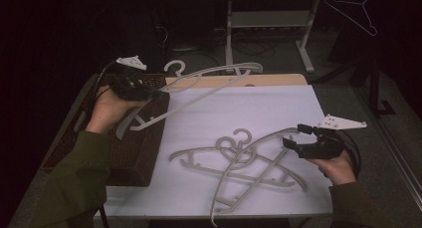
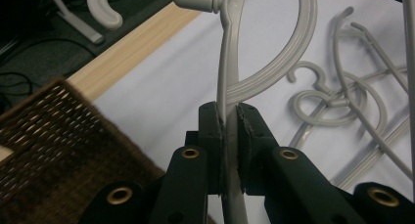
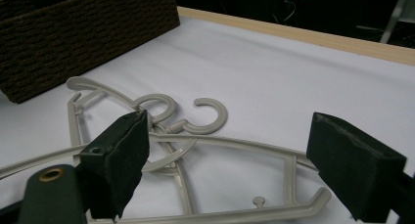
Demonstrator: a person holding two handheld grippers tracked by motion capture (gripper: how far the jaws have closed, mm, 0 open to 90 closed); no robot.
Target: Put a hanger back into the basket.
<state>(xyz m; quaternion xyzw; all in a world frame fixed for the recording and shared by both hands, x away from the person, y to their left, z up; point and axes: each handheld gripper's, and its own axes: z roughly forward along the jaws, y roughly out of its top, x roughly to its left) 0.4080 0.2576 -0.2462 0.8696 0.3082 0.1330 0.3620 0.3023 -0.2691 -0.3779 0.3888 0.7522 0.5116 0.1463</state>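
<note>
Pinching the light, stiff, slick plastic hanger (image 1: 209, 81) by its flat arm suits the left tool (image 1: 158, 92); right tool (image 1: 293, 137), spread, hovers at the pile's (image 1: 239, 161) three o'clock.

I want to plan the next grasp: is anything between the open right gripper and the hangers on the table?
Nothing visible. The right gripper is open just beside the hangers, which lie tangled on the white sheet.

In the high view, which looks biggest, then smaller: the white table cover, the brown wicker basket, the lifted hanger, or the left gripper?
1. White table cover.
2. Brown wicker basket.
3. Lifted hanger: long but thin, and raised nearer the camera, so less certain.
4. Left gripper.
</note>
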